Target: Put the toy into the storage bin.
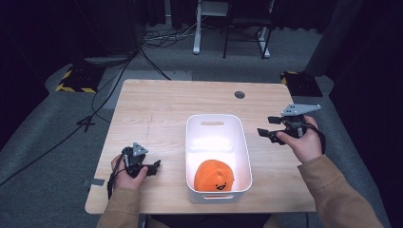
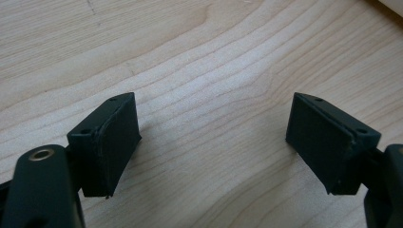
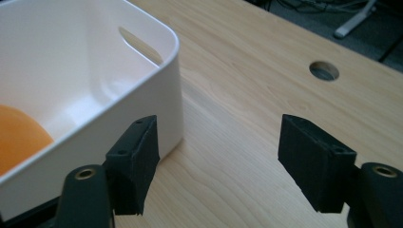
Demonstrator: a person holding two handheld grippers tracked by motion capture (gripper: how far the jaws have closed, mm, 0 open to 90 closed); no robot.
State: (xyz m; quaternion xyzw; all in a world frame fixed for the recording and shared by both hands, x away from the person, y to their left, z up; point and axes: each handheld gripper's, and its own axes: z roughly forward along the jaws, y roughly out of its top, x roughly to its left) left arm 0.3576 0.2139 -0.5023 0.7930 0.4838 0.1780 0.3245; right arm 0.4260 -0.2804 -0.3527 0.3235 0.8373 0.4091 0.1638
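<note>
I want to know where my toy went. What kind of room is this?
Probably a lab or studio for recording, not a home. A wooden table stands on grey carpet in a dark room, cables trail over the floor, and yellow-and-black striped blocks sit at its corners. The orange plush toy lies in a white bin.

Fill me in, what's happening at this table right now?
A person sits at a wooden table with a two-jaw gripper in each hand. An orange plush toy with a small face lies in the near end of a white plastic bin. The left gripper rests open over bare wood left of the bin. The right gripper is open and empty, just off the bin's right wall. Neither holds anything.
</note>
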